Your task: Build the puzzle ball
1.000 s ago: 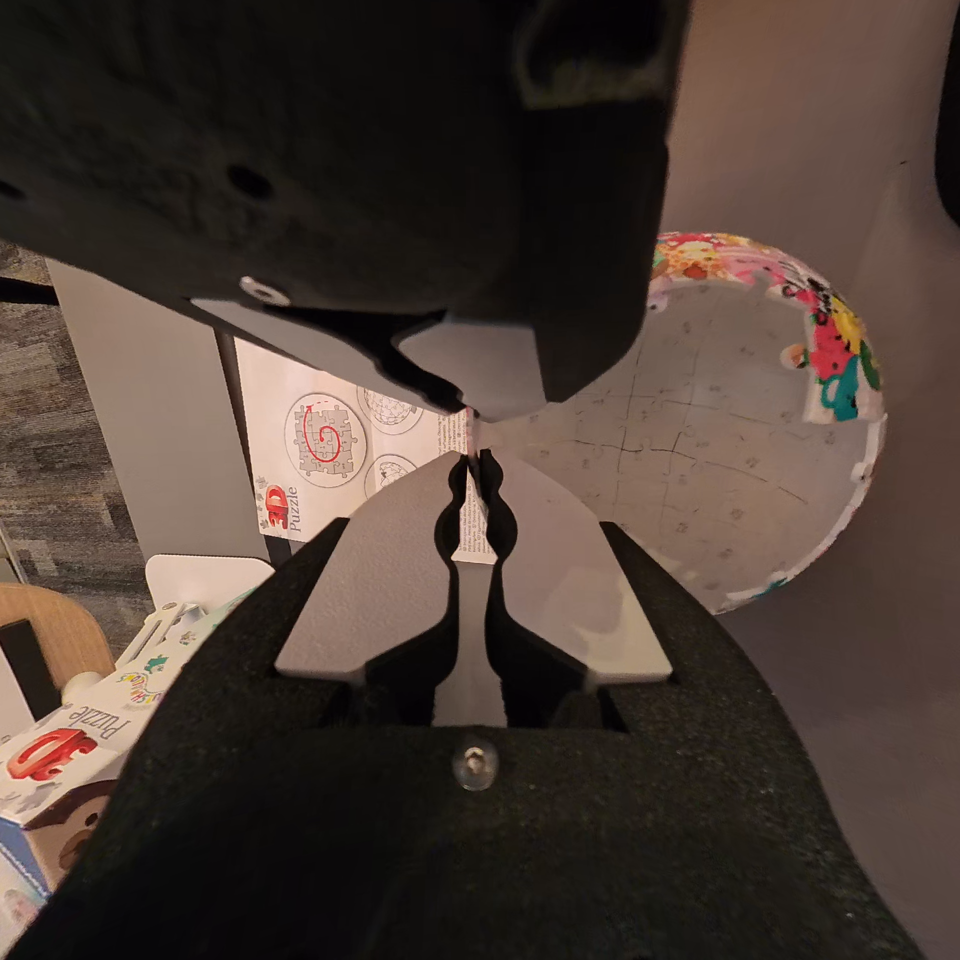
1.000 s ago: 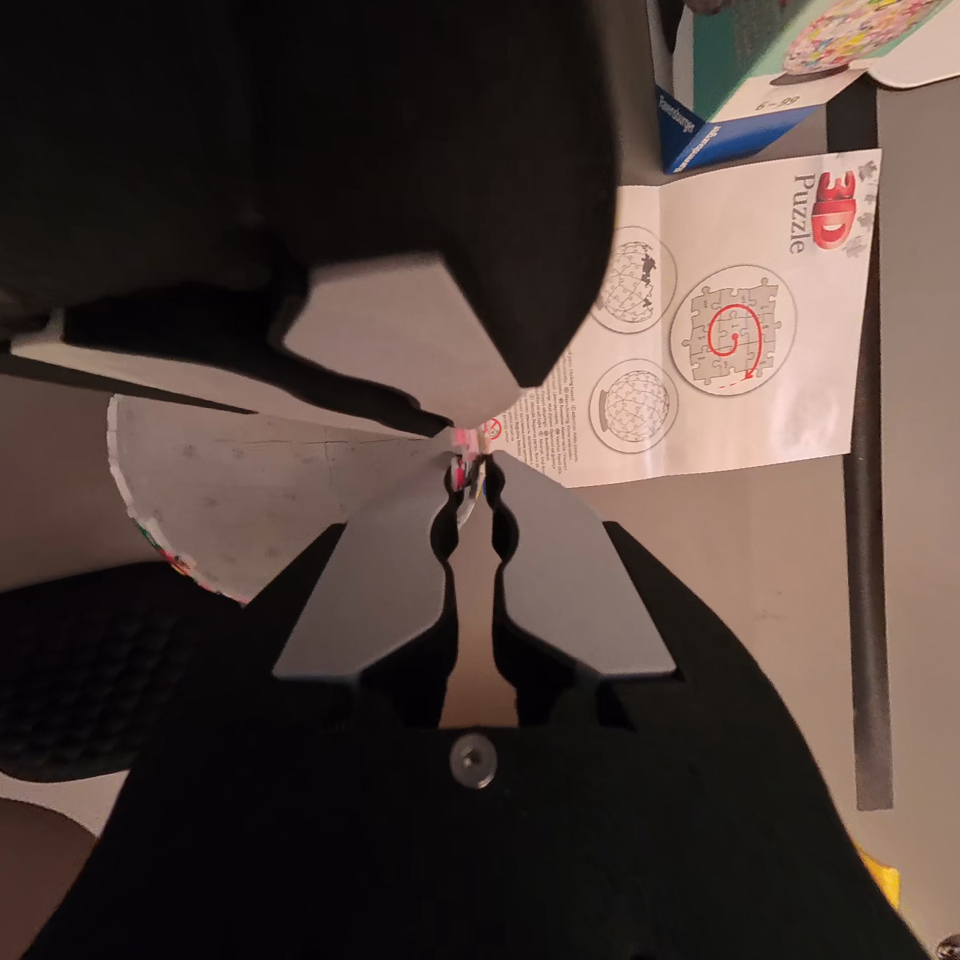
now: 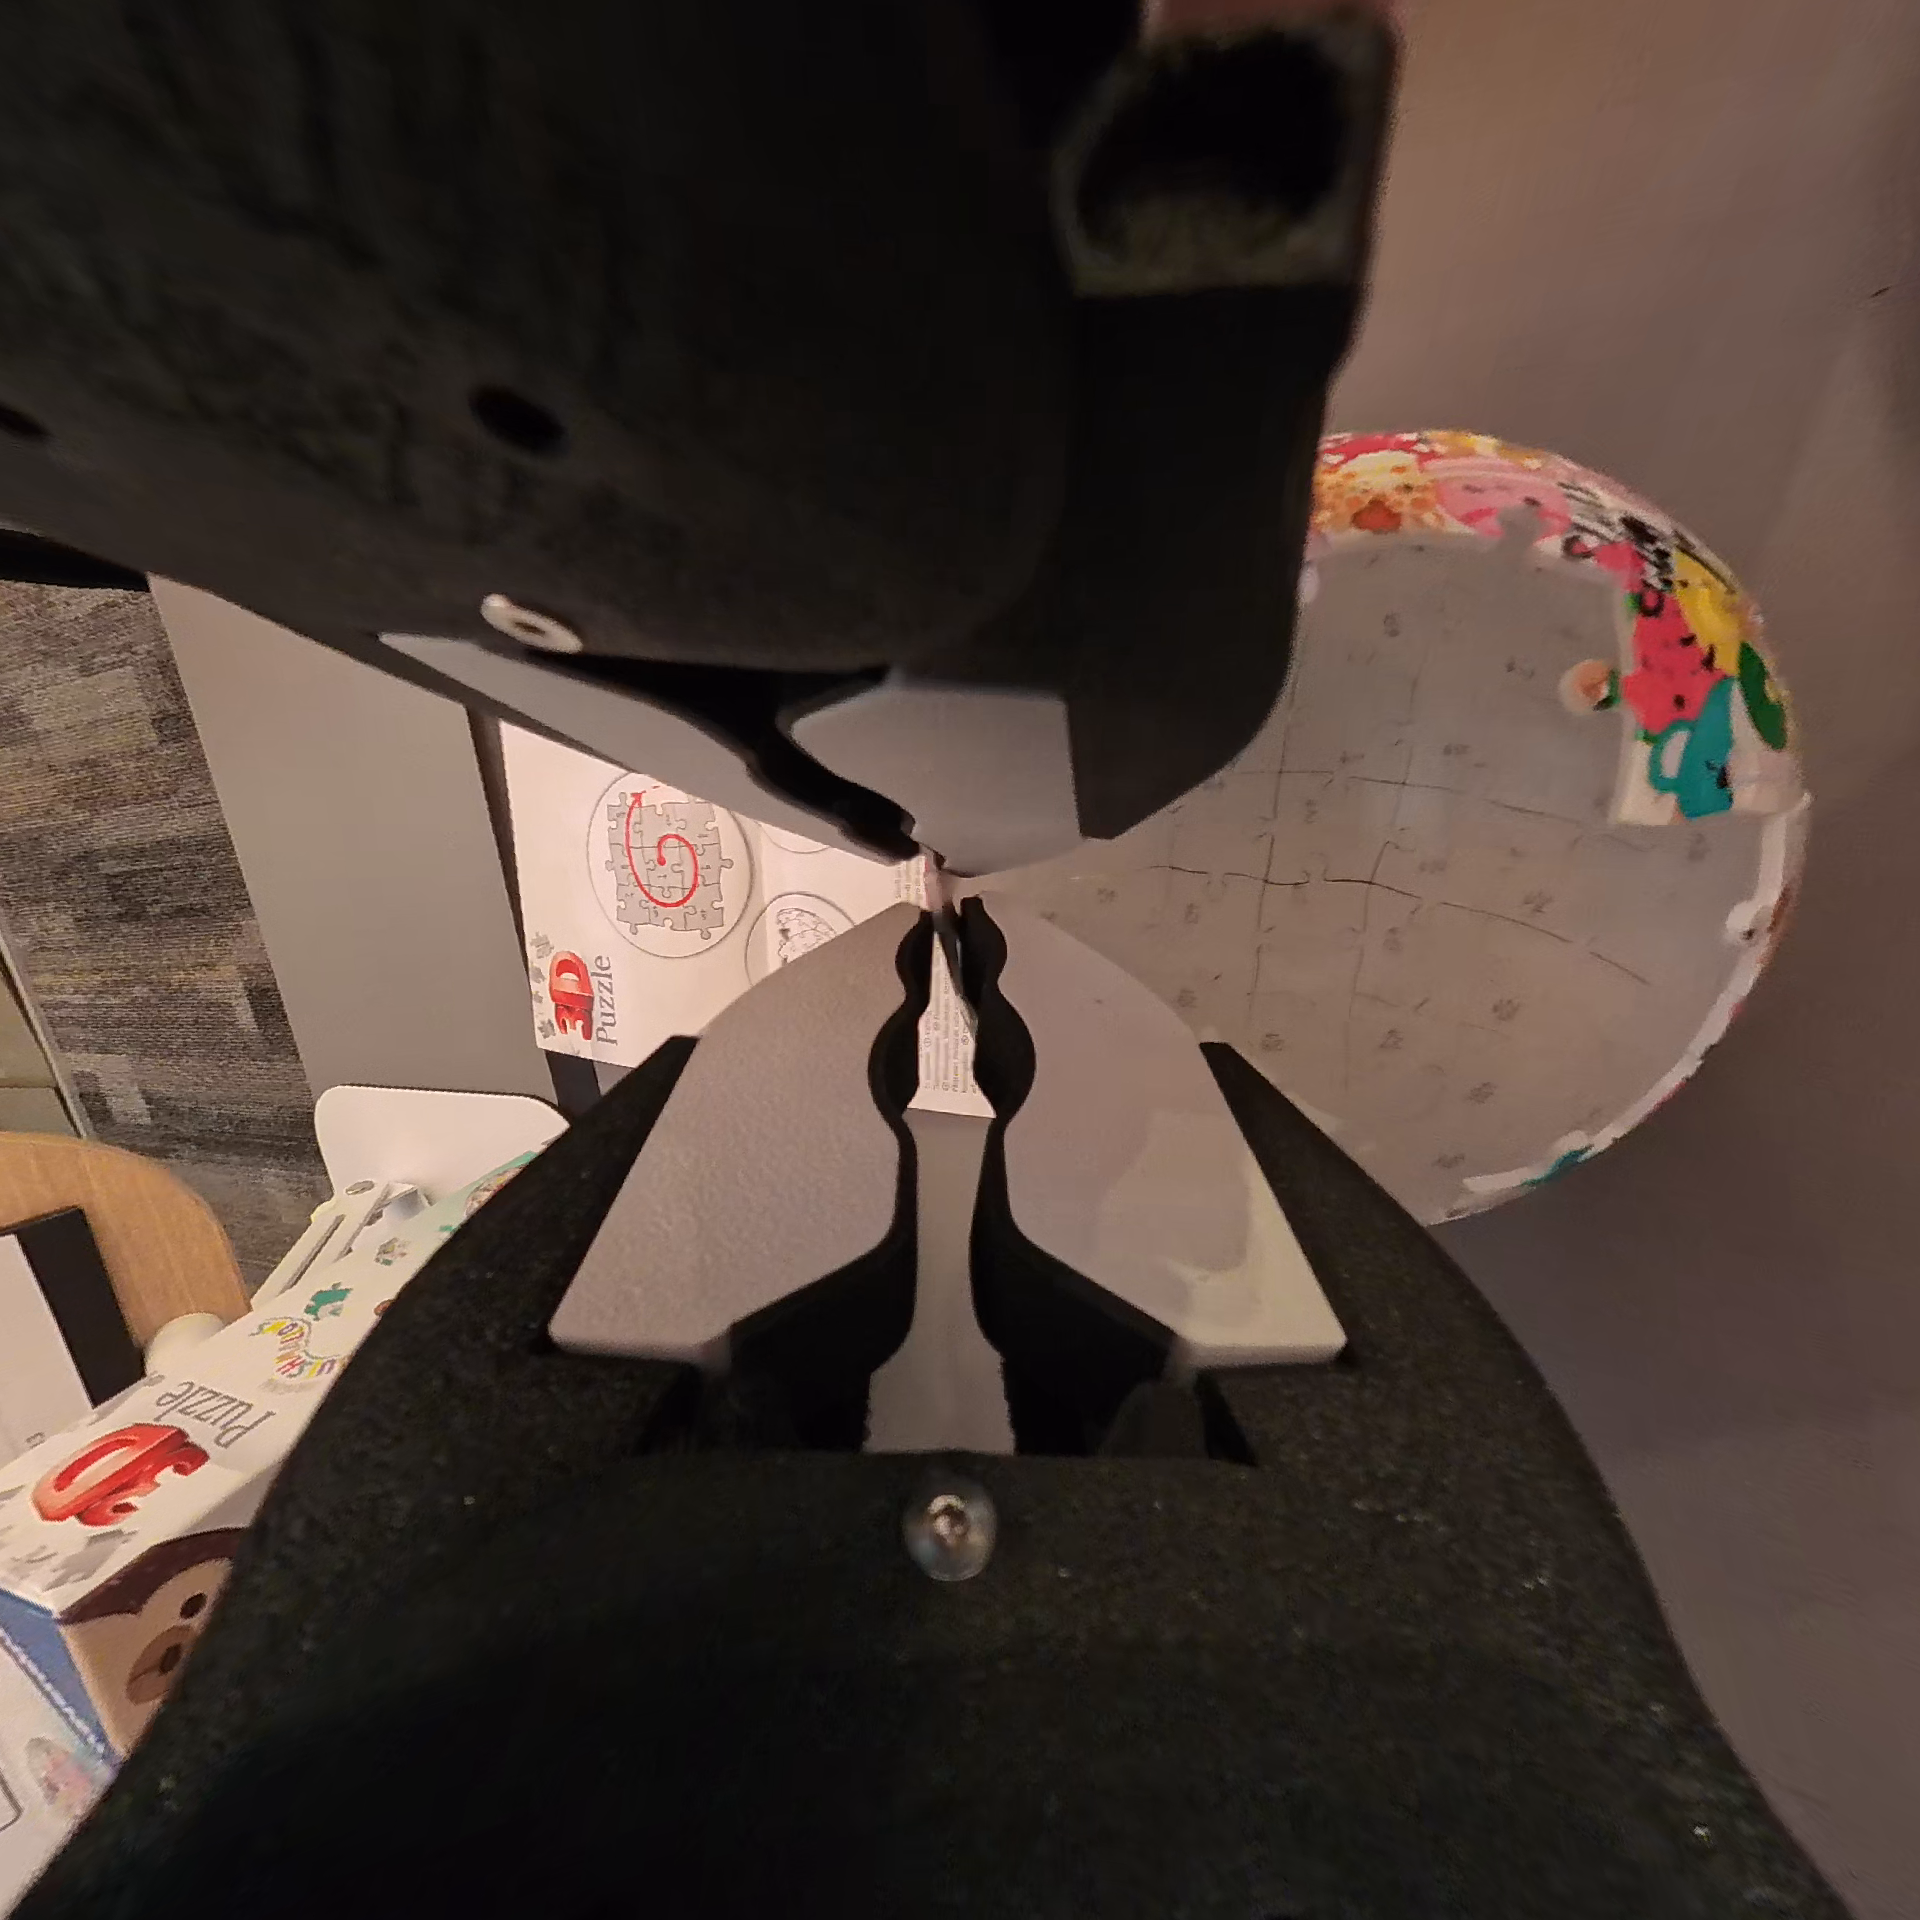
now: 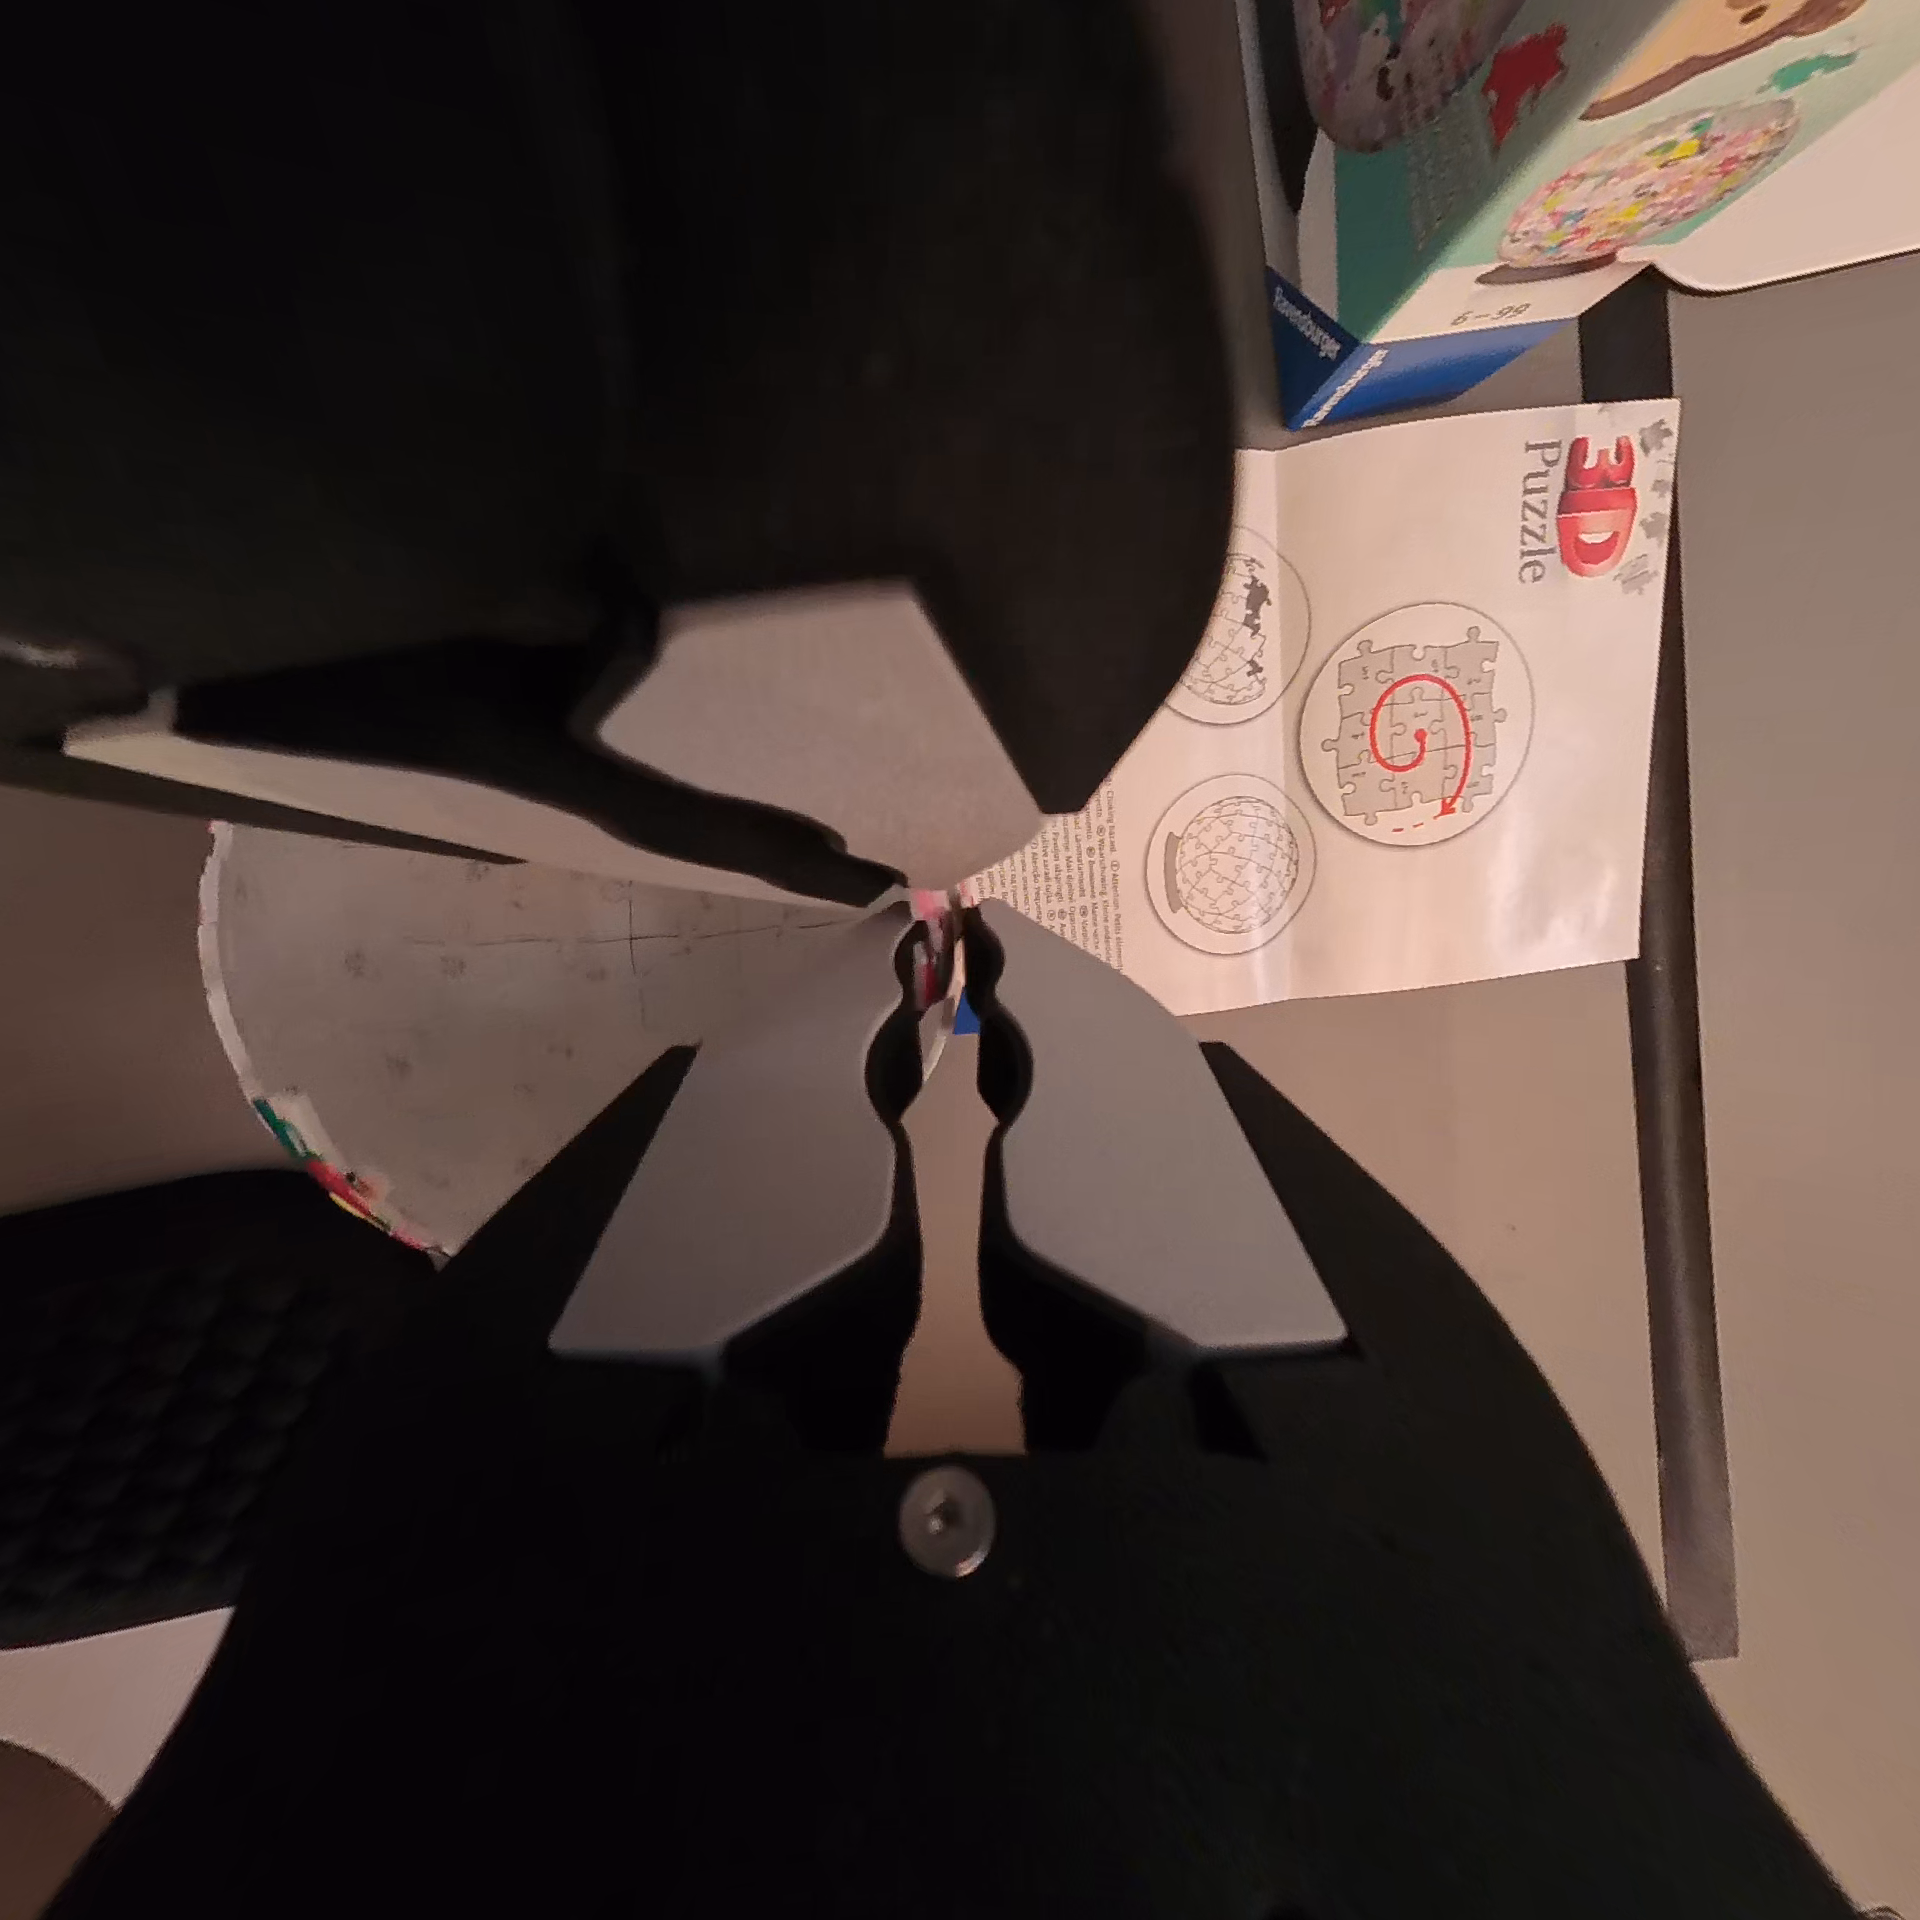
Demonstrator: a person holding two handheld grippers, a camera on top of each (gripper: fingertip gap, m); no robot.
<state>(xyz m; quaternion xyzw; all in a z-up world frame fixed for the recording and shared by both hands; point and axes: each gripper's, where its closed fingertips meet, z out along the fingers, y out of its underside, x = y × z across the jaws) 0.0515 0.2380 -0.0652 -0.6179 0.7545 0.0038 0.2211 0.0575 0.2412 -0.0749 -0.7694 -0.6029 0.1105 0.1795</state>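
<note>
We see both grippers, left gripper (image 3: 948, 914) and right gripper (image 4: 943, 935), clenched on the ball (image 3: 1455, 935) rim, tips meeting, shell spreading sideways.

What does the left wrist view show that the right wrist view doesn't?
Only the left wrist view: the ball shell's colourful printed outer side along its far rim, a wooden chair back, and patterned flooring.

Only the right wrist view: a colourful puzzle piece pinched in the right gripper, and a dark strip along the table beside the leaflet.

Both: the shell's pale inside, the instruction leaflet, the puzzle box, and the two grippers tip to tip at the shell's rim.
</note>
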